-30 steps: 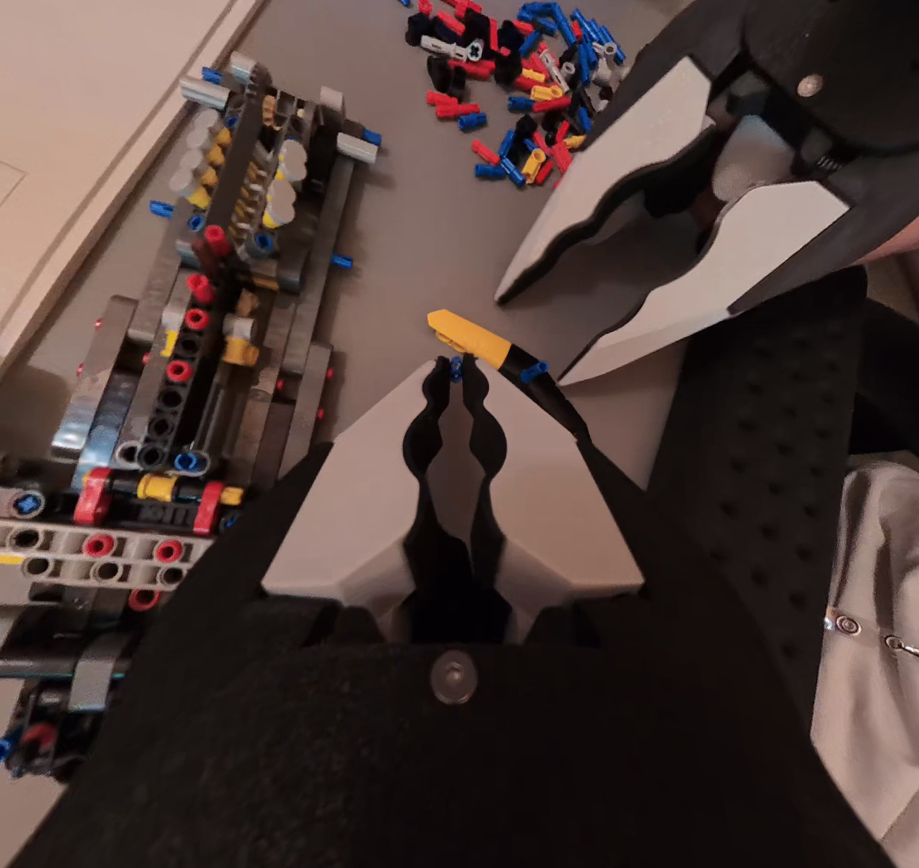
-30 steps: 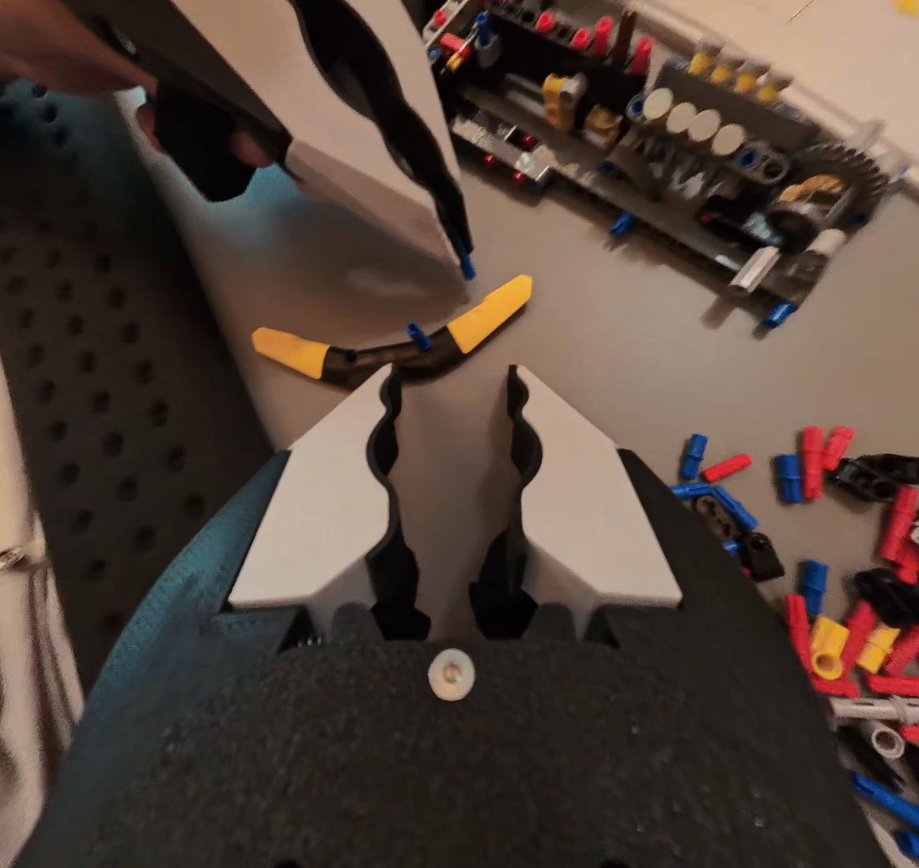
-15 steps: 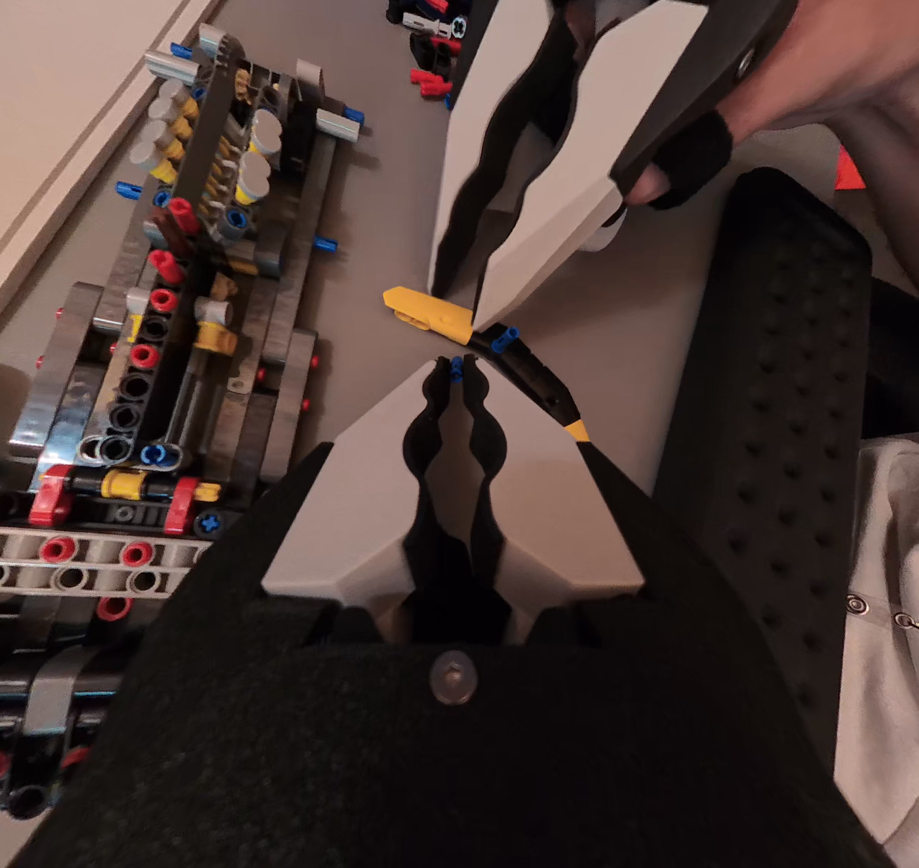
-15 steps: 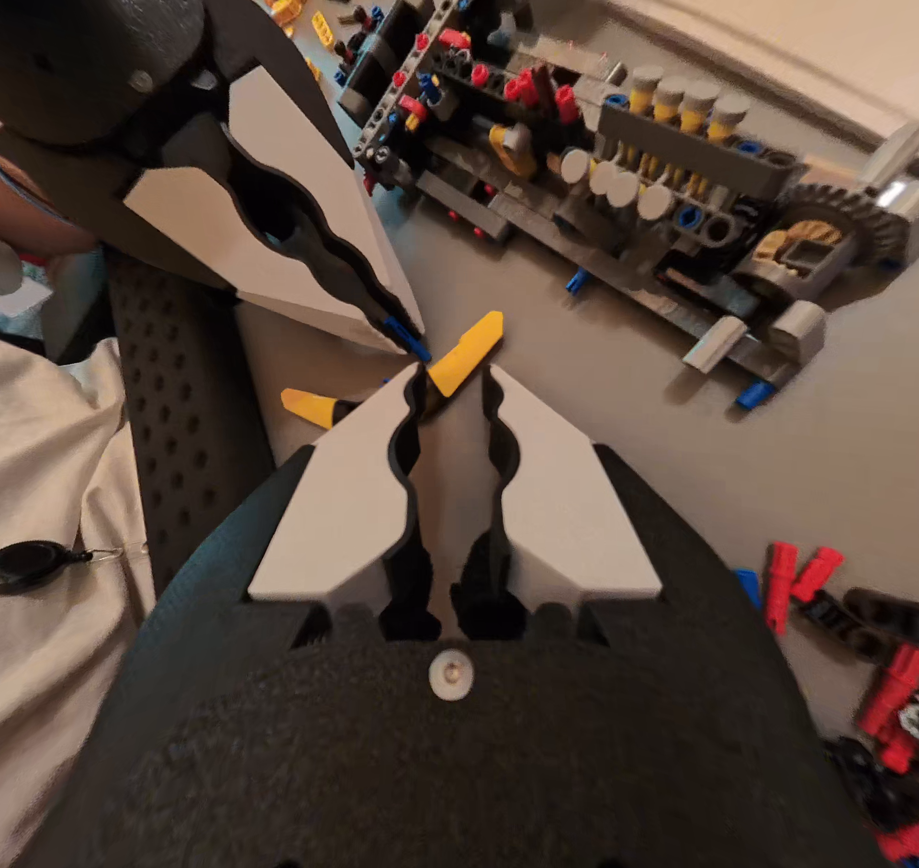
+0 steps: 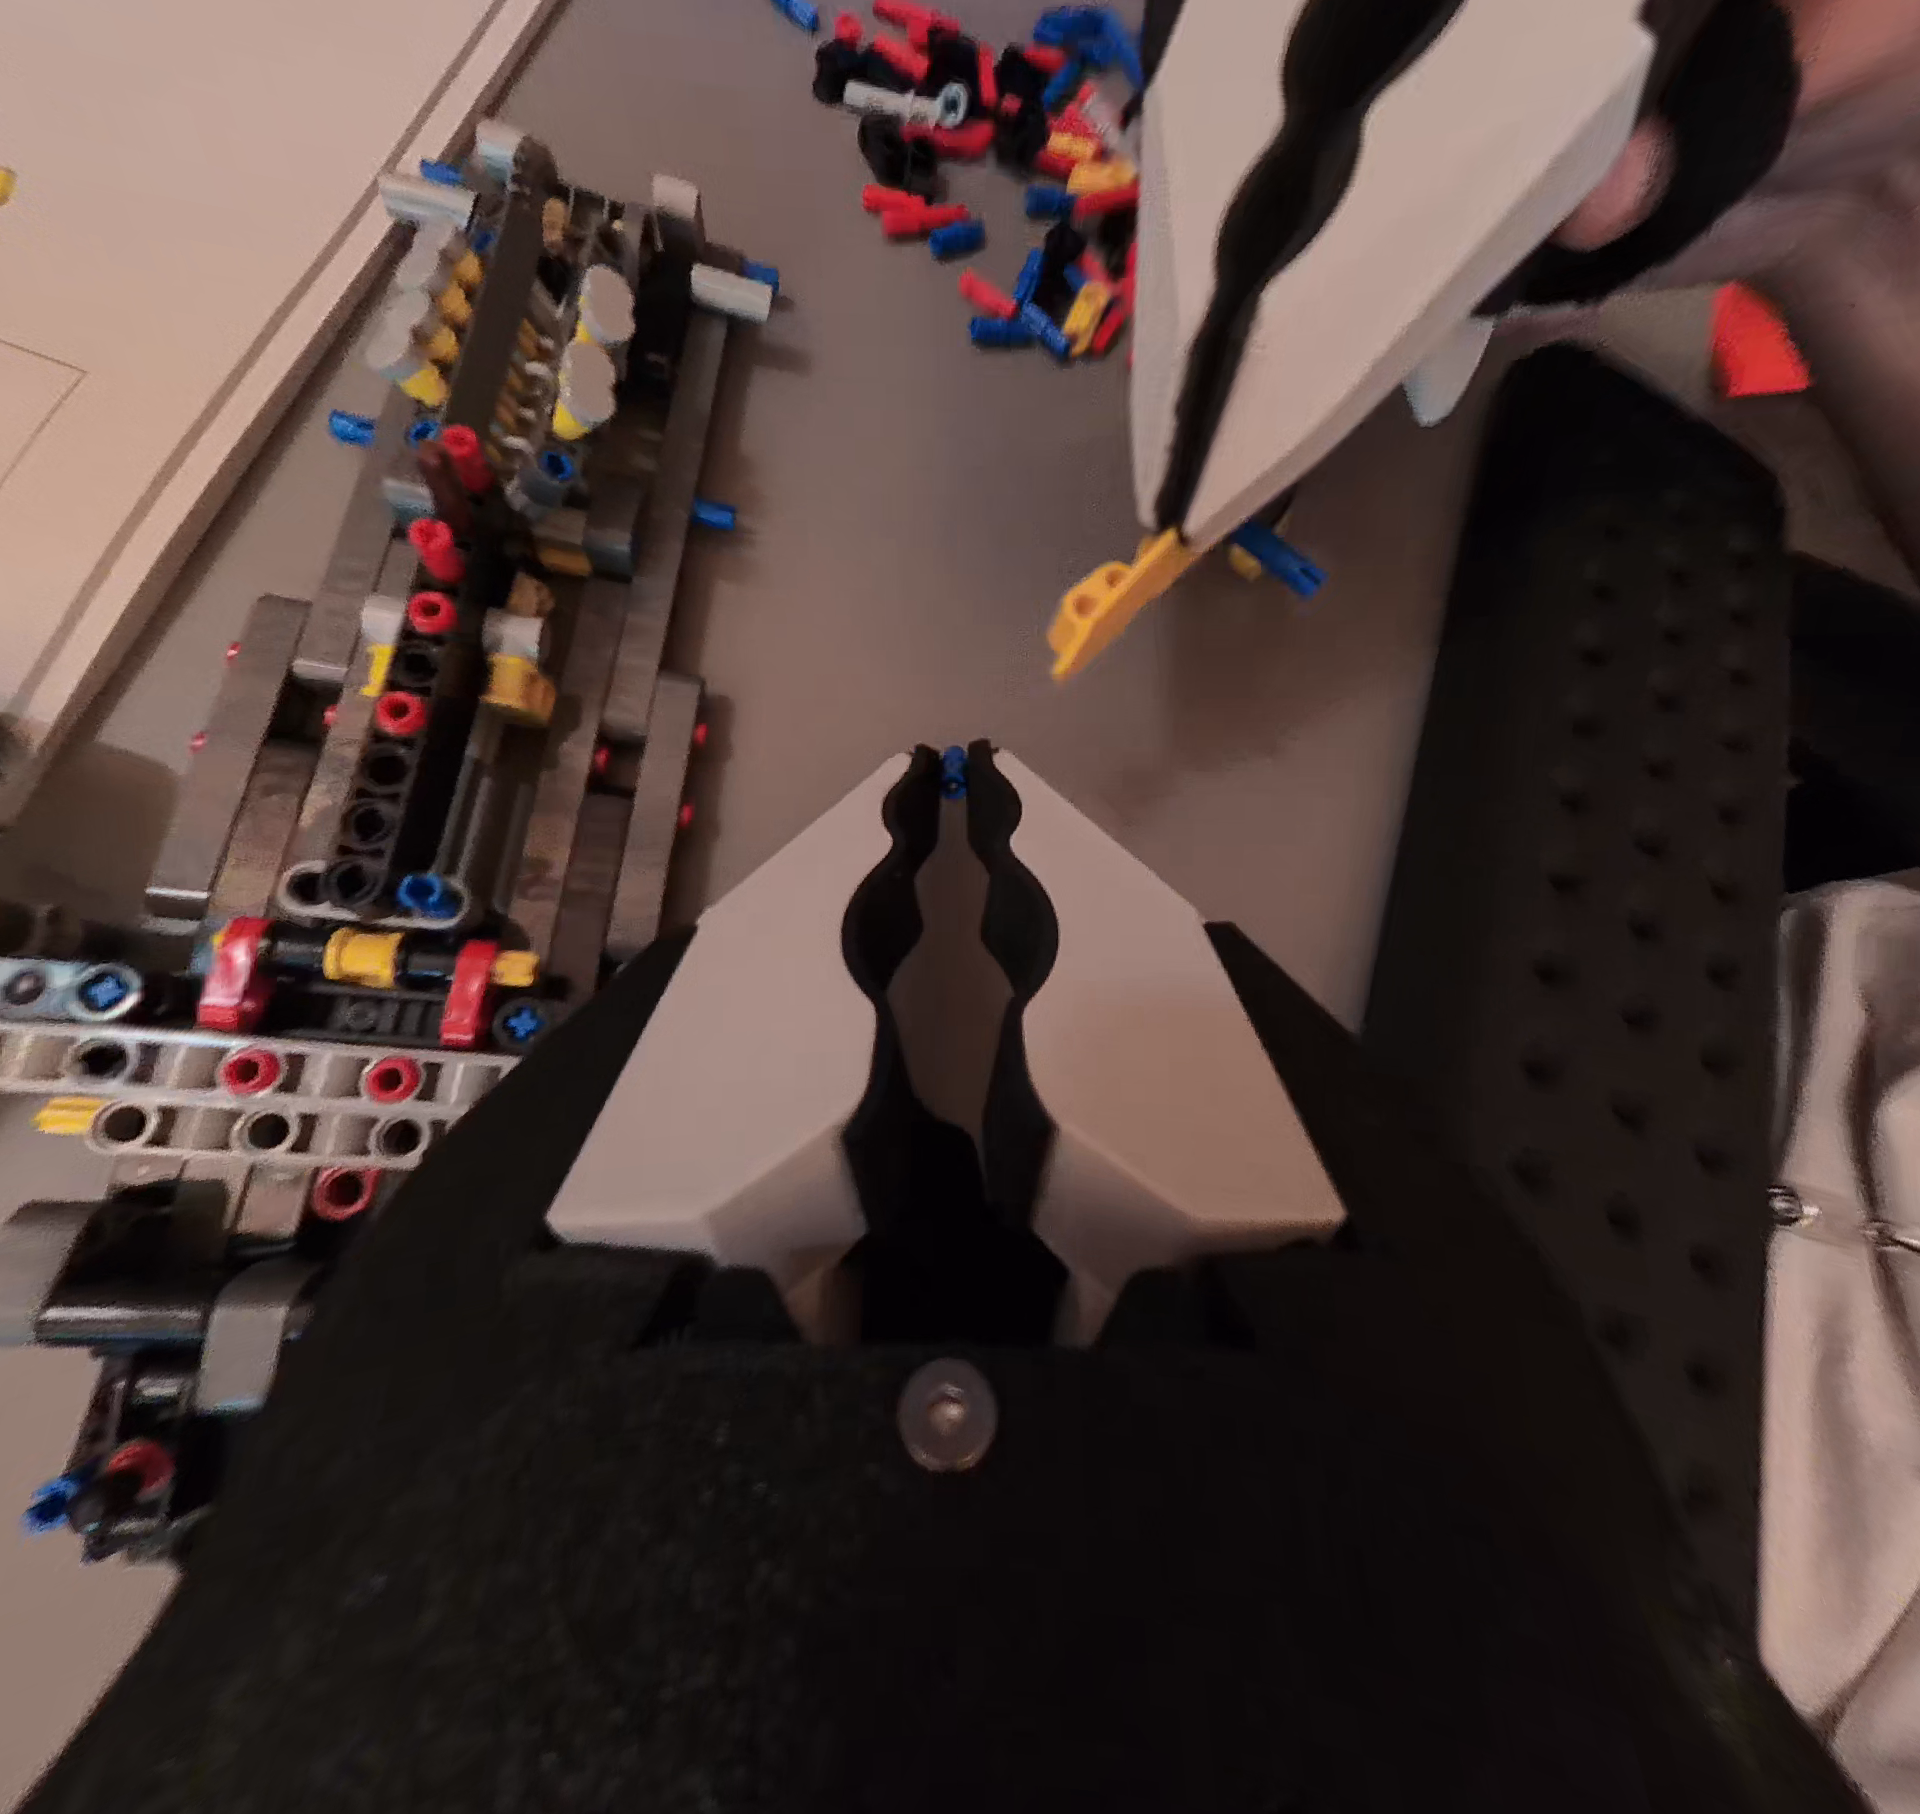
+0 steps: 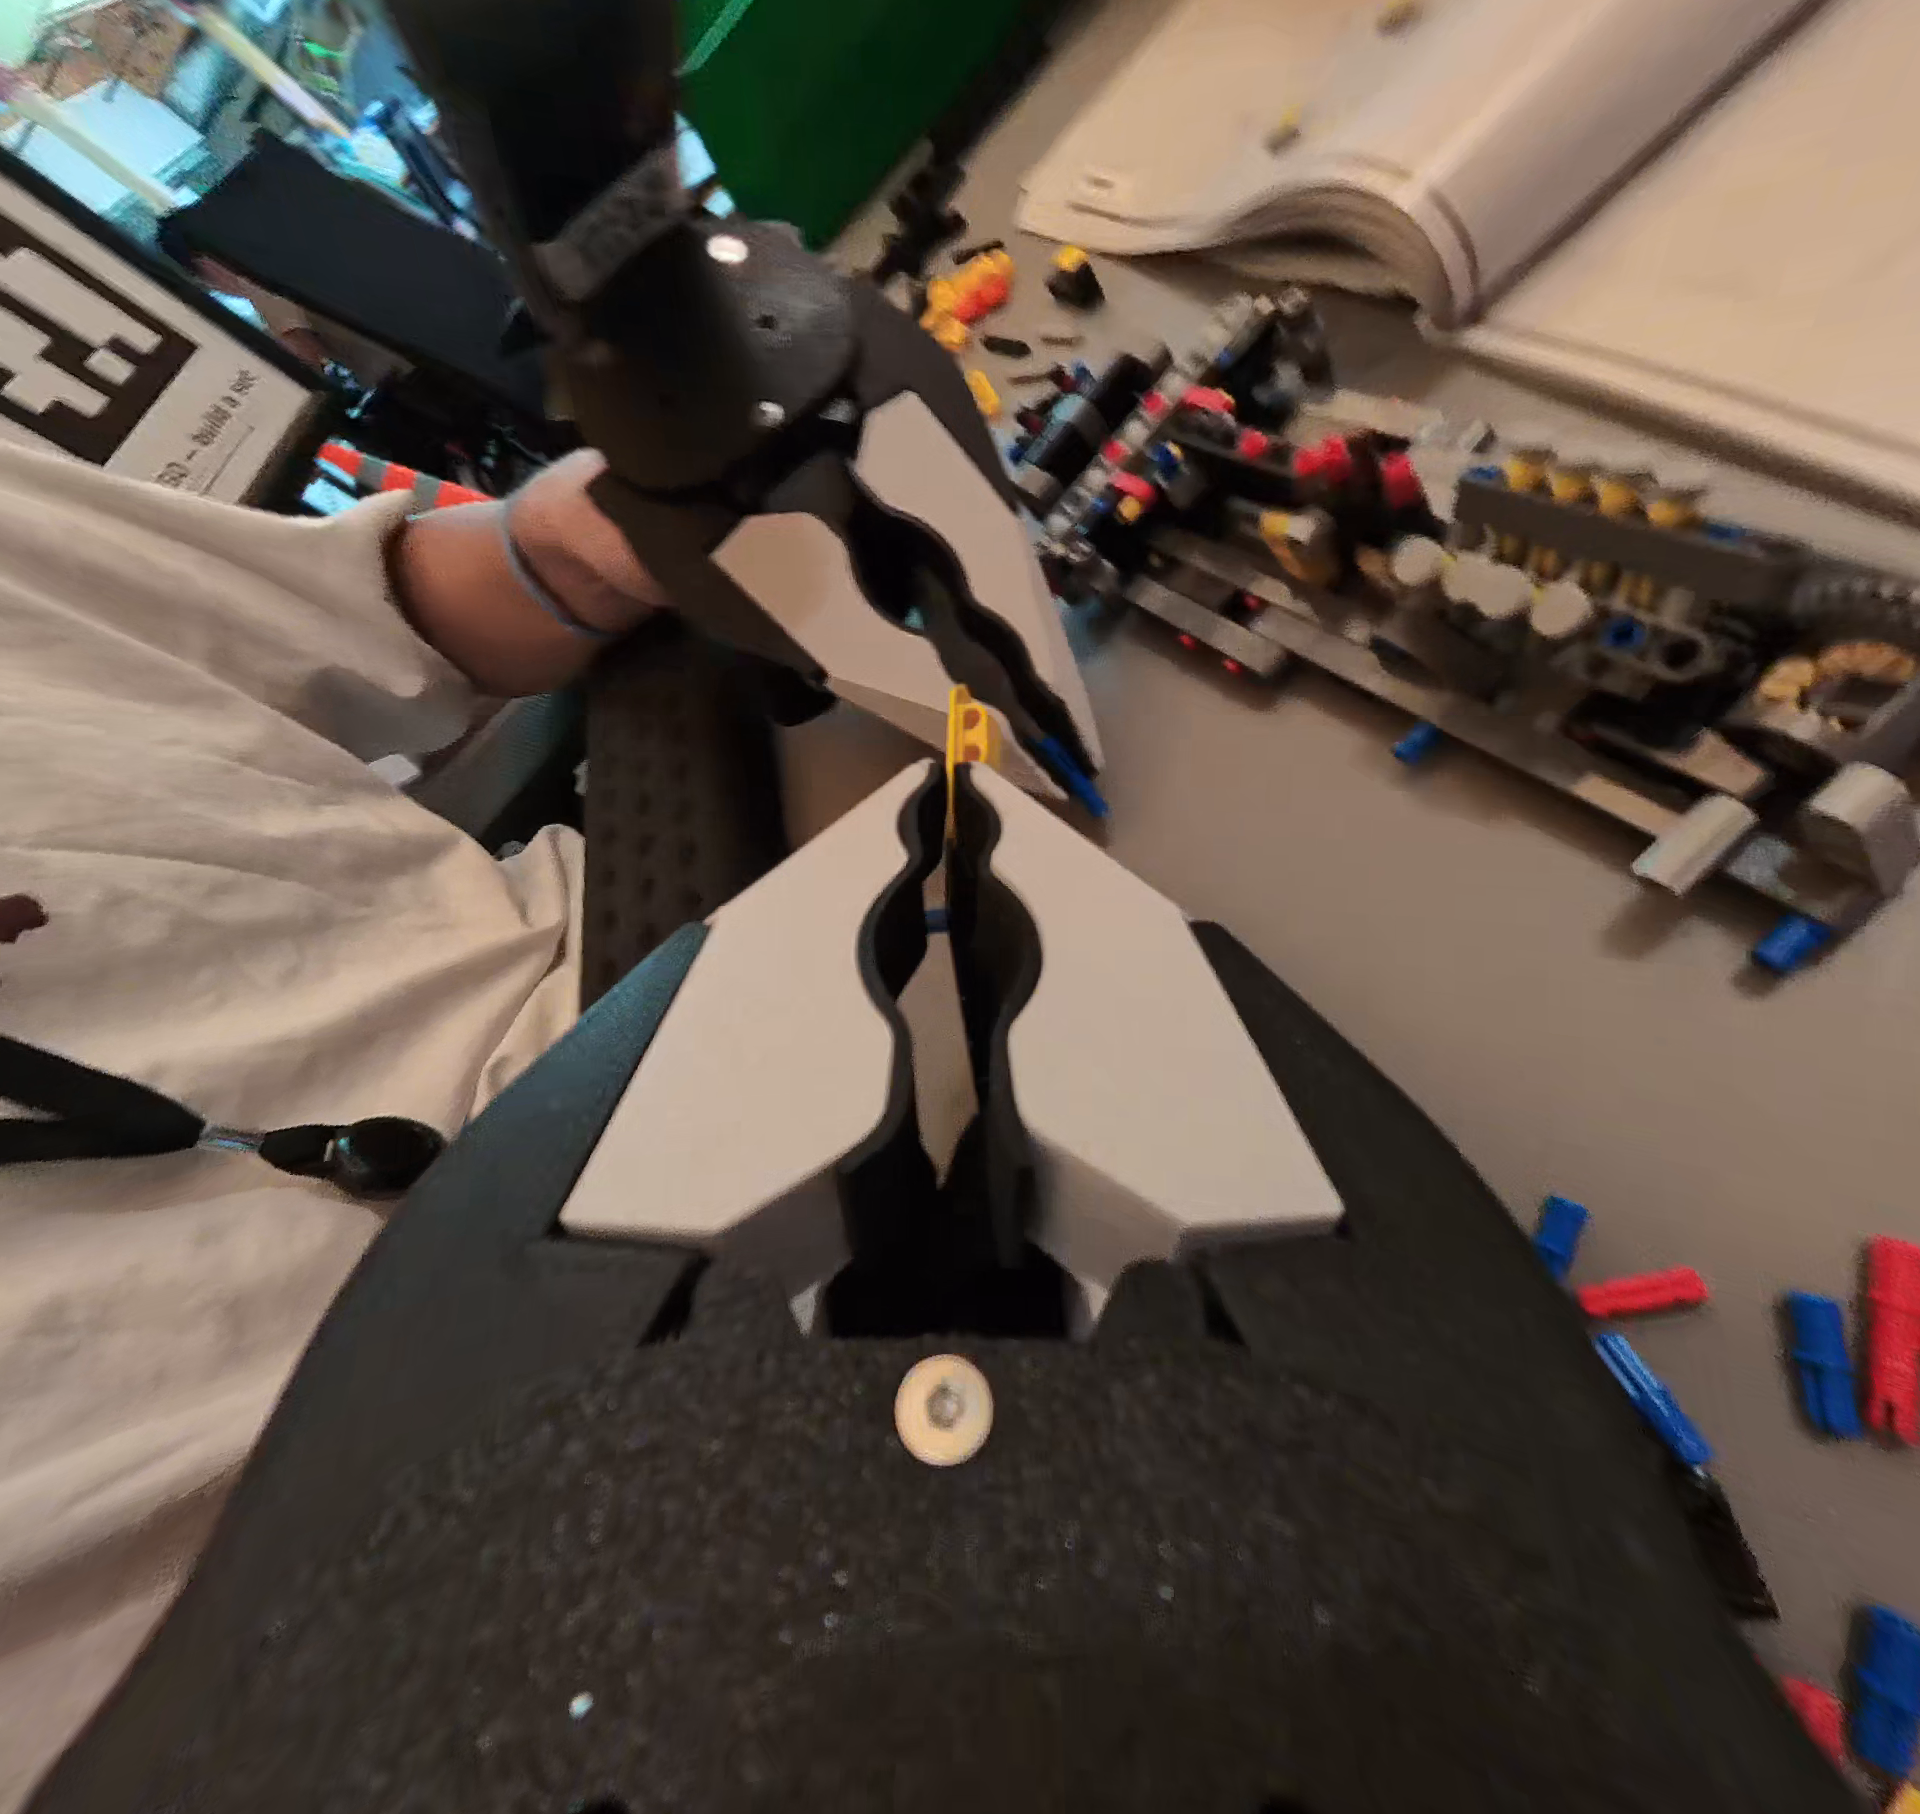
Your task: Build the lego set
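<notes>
Right tongs lift yellow-and-black beam off the table

The right tongs (image 6: 954, 777) are clamped on the thin, bent yellow-and-black beam (image 5: 1107, 606), its yellow tip with pin holes poking out past the fingertips, held above the grey table (image 5: 935, 538). The left tongs (image 5: 951, 751) pinch a small blue pin (image 5: 952, 769) at their very tips, angled down close to the beam. Half a second ago the beam lay flat on the table between the right tongs' open fingers. The long grey chassis assembly (image 5: 468, 642) sits beside loose pins (image 5: 987, 154).
</notes>
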{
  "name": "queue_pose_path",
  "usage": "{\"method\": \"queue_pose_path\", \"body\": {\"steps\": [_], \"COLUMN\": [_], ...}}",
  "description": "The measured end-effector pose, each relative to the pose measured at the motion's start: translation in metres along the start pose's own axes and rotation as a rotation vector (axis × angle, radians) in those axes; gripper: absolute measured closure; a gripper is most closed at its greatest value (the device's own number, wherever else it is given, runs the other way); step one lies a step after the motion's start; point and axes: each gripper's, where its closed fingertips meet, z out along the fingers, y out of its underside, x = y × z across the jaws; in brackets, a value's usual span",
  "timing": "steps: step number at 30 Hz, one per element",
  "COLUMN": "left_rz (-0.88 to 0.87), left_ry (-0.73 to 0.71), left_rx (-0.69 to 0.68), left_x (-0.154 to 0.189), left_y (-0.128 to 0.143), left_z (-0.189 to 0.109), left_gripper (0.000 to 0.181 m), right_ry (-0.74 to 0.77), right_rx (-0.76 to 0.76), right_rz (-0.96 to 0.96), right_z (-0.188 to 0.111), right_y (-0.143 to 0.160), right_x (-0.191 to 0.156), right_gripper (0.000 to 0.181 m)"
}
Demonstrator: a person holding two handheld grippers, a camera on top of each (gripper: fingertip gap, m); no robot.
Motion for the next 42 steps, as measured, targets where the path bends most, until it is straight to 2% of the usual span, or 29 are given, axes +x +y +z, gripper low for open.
{"method": "queue_pose_path", "body": {"steps": [1,4,6,10,16,25,28,31,34,37,42], "left_rz": [-0.012,-0.003,-0.011,-0.066,-0.004,0.038,0.039,0.041,0.036,0.01,-0.069], "left_ry": [0.03,0.11,0.18,0.235,0.173,0.152,0.133,0.158,0.372,0.496,0.521], "left_rx": [0.026,0.145,0.206,0.227,0.209,0.268,0.285,0.293,0.223,0.248,0.242], "left_x": [0.004,0.017,0.027,0.032,0.029,0.032,0.027,0.028,0.059,0.081,0.075], "left_y": [-0.004,-0.025,-0.035,-0.037,-0.035,-0.046,-0.049,-0.049,-0.038,-0.04,-0.037], "left_z": [-0.001,-0.011,-0.019,-0.021,-0.019,-0.025,-0.029,-0.032,-0.029,-0.033,-0.029], "left_gripper": [0.178,0.177,0.178,0.177,0.178,0.177,0.177,0.177,0.178,0.178,0.178], "right_ry": [-0.012,-0.028,0.042,0.112,0.152,0.373,0.263,0.025,-0.148,-0.285,-0.333], "right_rx": [0.022,0.073,0.065,0.042,-0.012,-0.138,-0.004,0.131,0.214,0.226,0.268], "right_rz": [-0.035,-0.116,-0.172,-0.256,-0.26,-0.364,-0.302,-0.165,-0.057,0.067,0.178], "right_z": [-0.001,-0.002,-0.001,0.0,0.003,-0.006,-0.012,-0.018,-0.015,-0.005,0.002], "right_y": [-0.004,-0.014,-0.014,-0.012,-0.008,-0.015,-0.033,-0.042,-0.041,-0.033,-0.023], "right_x": [-0.008,-0.026,-0.024,-0.025,-0.022,-0.021,-0.04,-0.062,-0.069,-0.068,-0.05], "right_gripper": [0.181,0.181,0.181,0.181,0.179,0.181,0.181,0.181,0.181,0.181,0.179]}}
